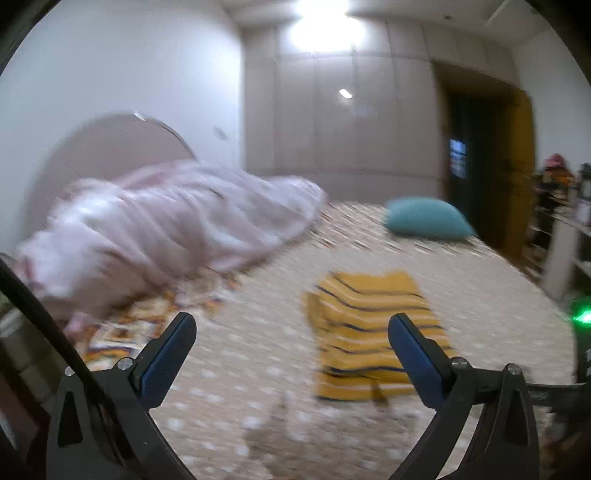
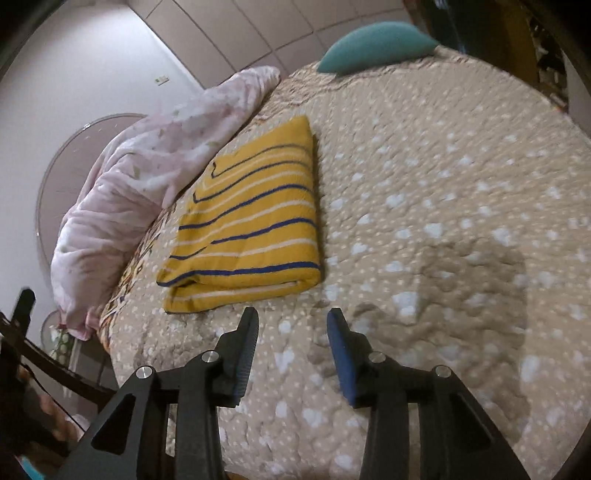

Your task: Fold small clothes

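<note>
- The folded yellow garment (image 2: 247, 225), striped in navy and white, lay flat on the bed (image 2: 424, 192) as a neat rectangle, its folded edge facing the right tool (image 2: 291, 321).
- The right tool hovered over the bedspread just short of that near edge, fingers apart with nothing between them; the garment sat ahead and slightly to the left of the gap.
- In the left wrist view, the left tool (image 1: 291, 325) had its fingers spread wide and empty; the same garment (image 1: 373, 332) appeared ahead and partly behind the blue pad of the right-hand finger (image 1: 413, 354). This view was motion-blurred, so contact between finger and cloth cannot be told.
- The bed carried a beige quilted cover dotted with white; a patterned orange-and-white strip (image 2: 122, 280) showed along its left edge.
- A crumpled pale pink quilt (image 2: 159, 177) lay heaped along the left side of the bed, just beside the garment's far left corner.
- A teal pillow (image 2: 373, 44) rested at the far end of the bed, well apart from the garment.
- Behind the bed stood pale panelled wardrobe doors (image 1: 332, 122), with a ceiling light (image 1: 325, 26) glaring above and a dark doorway (image 1: 476, 158) to the right.
- A rounded headboard (image 1: 110, 144) stood against the white wall beyond the pink quilt.
</note>
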The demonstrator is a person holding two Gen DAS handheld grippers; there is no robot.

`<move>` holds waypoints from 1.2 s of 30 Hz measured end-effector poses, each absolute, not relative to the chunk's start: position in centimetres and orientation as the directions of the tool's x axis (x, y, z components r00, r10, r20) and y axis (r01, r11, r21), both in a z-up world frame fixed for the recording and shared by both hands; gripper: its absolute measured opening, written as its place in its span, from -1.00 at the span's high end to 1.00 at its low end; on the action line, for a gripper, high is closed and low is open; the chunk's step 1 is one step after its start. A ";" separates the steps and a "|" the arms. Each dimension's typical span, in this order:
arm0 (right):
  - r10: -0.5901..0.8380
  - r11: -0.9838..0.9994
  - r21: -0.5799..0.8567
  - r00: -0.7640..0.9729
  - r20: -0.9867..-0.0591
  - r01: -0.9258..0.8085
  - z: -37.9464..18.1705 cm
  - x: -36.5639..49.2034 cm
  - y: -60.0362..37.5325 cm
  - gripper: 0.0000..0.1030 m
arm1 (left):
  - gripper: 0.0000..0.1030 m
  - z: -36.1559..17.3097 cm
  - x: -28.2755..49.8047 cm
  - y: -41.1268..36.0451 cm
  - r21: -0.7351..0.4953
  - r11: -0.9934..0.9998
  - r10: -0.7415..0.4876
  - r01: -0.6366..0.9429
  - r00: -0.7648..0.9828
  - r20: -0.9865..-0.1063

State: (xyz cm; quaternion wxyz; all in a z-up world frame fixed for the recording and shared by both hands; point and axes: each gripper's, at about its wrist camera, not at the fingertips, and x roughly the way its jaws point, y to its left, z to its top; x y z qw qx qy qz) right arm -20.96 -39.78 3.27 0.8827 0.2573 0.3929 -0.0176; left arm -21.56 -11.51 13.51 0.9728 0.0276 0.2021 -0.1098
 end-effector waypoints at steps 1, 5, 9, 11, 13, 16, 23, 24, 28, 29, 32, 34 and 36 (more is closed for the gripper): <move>0.153 0.874 0.423 0.693 -0.704 0.237 3.5 -21.2 -39.6 0.15 | -1.00 13.5 -21.1 -11.9 0.001 0.972 -0.212 0.235 0.879 -0.428; 0.088 0.892 0.365 0.691 -0.718 0.266 3.8 -21.9 -39.6 0.04 | -1.00 11.7 -19.9 -13.0 -0.043 0.965 -0.239 0.258 0.803 -0.546; 0.041 0.903 0.315 0.669 -0.742 0.294 3.6 -22.1 -39.4 0.04 | -1.00 7.9 -19.8 -13.2 -0.063 0.971 -0.215 0.230 0.725 -0.655; -0.004 0.914 0.263 0.658 -0.753 0.308 3.6 -22.2 -39.1 0.03 | -1.00 6.4 -19.9 -13.5 -0.069 0.971 -0.211 0.230 0.680 -0.703; -0.033 0.920 0.229 0.647 -0.762 0.317 3.4 -22.2 -38.7 -0.02 | -1.00 5.4 -20.1 -13.8 -0.059 0.972 -0.197 0.227 0.653 -0.731; -0.054 0.927 0.195 0.631 -0.774 0.320 3.1 -22.2 -38.3 -0.06 | -1.00 4.8 -20.3 -14.0 -0.042 0.973 -0.182 0.226 0.645 -0.742; -0.090 0.945 0.120 0.596 -0.798 0.304 2.0 -22.1 -37.0 -0.13 | -1.00 4.3 -20.4 -13.9 -0.051 0.974 -0.183 0.222 0.631 -0.754; -0.096 0.946 0.111 0.590 -0.802 0.305 1.8 -22.1 -36.9 -0.14 | -1.00 4.2 -20.3 -13.9 -0.053 0.973 -0.185 0.223 0.628 -0.755; -0.099 0.945 0.105 0.575 -0.812 0.310 1.4 -22.1 -36.6 -0.15 | -1.00 4.1 -20.2 -13.7 -0.056 0.973 -0.187 0.223 0.624 -0.759; -0.100 0.946 0.102 0.573 -0.813 0.309 1.3 -22.1 -36.5 -0.15 | -1.00 4.0 -20.2 -13.6 -0.057 0.973 -0.187 0.222 0.623 -0.760; -0.111 0.949 0.084 0.570 -0.814 0.305 1.3 -22.0 -36.2 -0.17 | -1.00 3.9 -20.2 -13.7 -0.057 0.974 -0.185 0.220 0.620 -0.763; -0.115 0.951 0.077 0.571 -0.813 0.301 1.3 -22.0 -36.0 -0.17 | -1.00 3.9 -20.1 -13.7 -0.055 0.974 -0.184 0.221 0.620 -0.763; -0.120 0.952 0.071 0.573 -0.810 0.299 1.3 -22.1 -35.9 -0.18 | -1.00 3.9 -20.1 -13.7 -0.054 0.973 -0.184 0.223 0.617 -0.765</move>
